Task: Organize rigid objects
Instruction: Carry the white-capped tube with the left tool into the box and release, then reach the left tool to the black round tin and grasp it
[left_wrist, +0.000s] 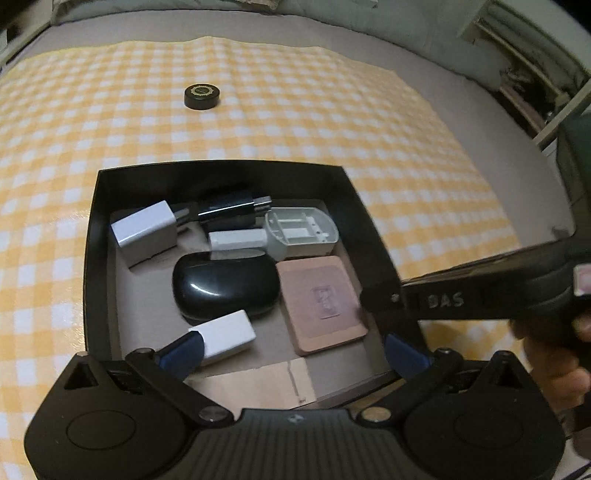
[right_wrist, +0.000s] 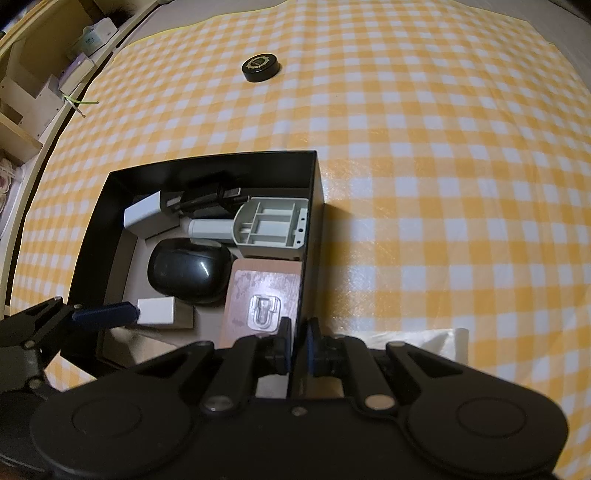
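One round black puck (left_wrist: 201, 96) remains far ahead; lift the wide-open left gripper (left_wrist: 291, 350) clear of the white block (left_wrist: 227, 336), seemingly released, while the right gripper (right_wrist: 297, 345) clamps the box wall (right_wrist: 310, 236).

Your black open box (left_wrist: 221, 173) on the checked cloth, holding two white adapters (left_wrist: 146, 230) (left_wrist: 227, 332), a black charger (left_wrist: 229, 208), a glossy black case (left_wrist: 223, 286), a grey plastic part (left_wrist: 303, 230), a pinkish square pad (left_wrist: 319, 304), one black round cap (left_wrist: 201, 96) lying well apart beyond it.
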